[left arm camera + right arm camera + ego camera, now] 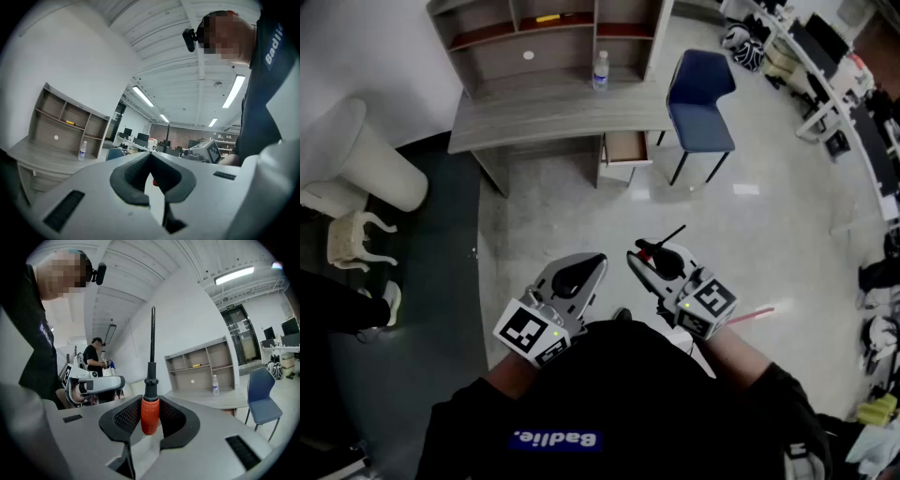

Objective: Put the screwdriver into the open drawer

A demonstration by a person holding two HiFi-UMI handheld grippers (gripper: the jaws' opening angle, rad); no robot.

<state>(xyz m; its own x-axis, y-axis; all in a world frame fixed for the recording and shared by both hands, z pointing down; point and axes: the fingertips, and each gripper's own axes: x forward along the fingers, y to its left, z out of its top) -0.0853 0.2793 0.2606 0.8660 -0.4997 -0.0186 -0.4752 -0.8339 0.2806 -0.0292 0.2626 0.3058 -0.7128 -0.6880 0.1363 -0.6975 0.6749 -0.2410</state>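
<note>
Progress looks like roughly the halfway mark, judging by how things lie. The right gripper [639, 258] has its jaws clamped on the fat red handle of the red-and-black screwdriver [151, 373], with the black metal shaft sticking out past the jaw tips. The left gripper [150, 157] has its jaws closed together with nothing in them, and it's held just beside the right one. So the grab part seems done.

What's left is the whole delivery. The small open drawer [625, 148] under the grey wooden counter [553, 117] is well apart from both grippers, across a stretch of pale floor and next to a blue chair [701, 98]. The person needs to walk over, line the tool up over the drawer and let go.

Hard-to-see stuff: the drawer is tiny in the head view, so there's no telling whether anything's inside. The right gripper view shows the counter and its shelves, but the drawer can't really be picked out there. The screwdriver's tip type is too small to make out.
</note>
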